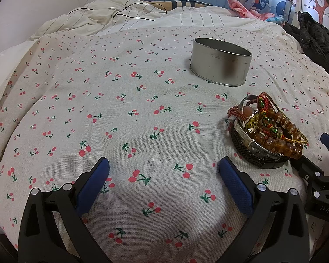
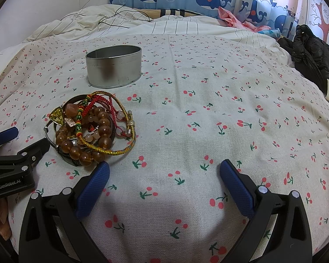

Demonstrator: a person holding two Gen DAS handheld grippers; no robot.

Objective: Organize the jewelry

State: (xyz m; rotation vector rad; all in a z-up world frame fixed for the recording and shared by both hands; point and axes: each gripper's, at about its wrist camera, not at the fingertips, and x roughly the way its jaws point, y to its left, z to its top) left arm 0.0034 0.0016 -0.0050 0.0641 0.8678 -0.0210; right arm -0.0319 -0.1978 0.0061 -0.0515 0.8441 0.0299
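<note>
Several tangled bracelets heap beside oval tin; both grippers' jaws spread, empty.

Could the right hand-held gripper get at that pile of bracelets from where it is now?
Probably yes. The right hand-held gripper is open and empty, the bracelet pile lies on bare cloth just ahead to its left, and nothing stands between them.

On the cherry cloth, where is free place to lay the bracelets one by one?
Bare cloth runs wide to the right of the tin and the bracelet pile, up to the black jacket. In the left view, the cloth left of the tin is bare too. It is crowded between both open grippers, left and right, around the pile.
</note>
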